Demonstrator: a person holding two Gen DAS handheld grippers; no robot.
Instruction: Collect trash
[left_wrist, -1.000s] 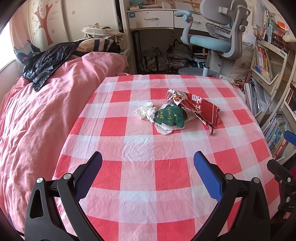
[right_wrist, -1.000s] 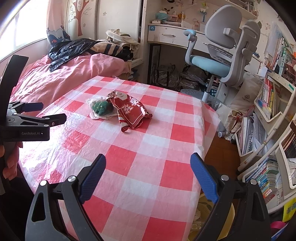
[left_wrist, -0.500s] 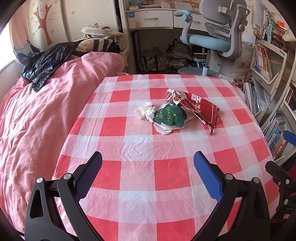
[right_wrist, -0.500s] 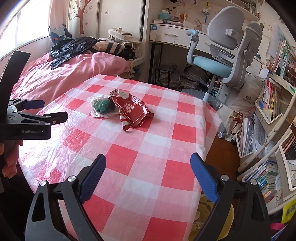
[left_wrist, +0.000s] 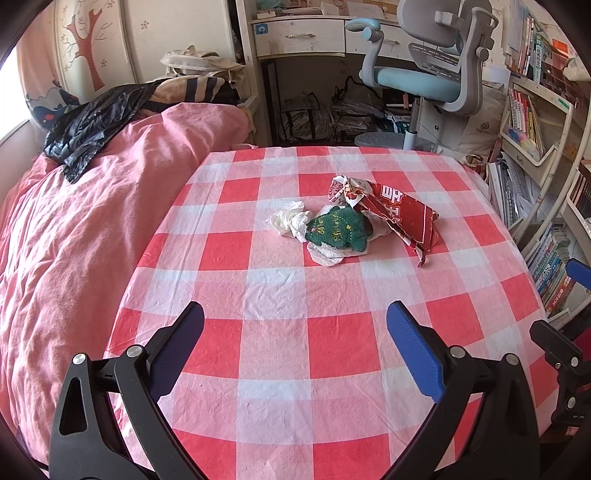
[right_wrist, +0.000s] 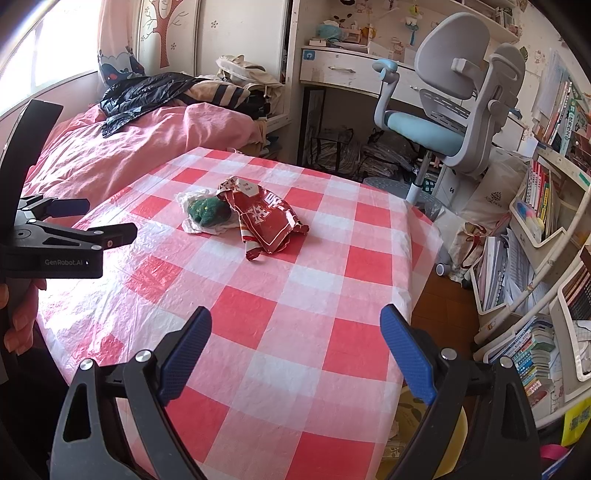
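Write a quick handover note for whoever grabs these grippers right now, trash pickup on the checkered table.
Left gripper: open, empty, hovering over the near part of the table.
Right gripper: open, empty, over the near right part of the table.
Trash sits in one pile mid-table: red wrapper, green knitted thing on a white plastic bag, crumpled tissue to its left.
Done: nothing picked up.
Left: collect all of it; no bin clearly in view.

Desk chair (left_wrist: 424, 79) beside pink bed (left_wrist: 74, 229).
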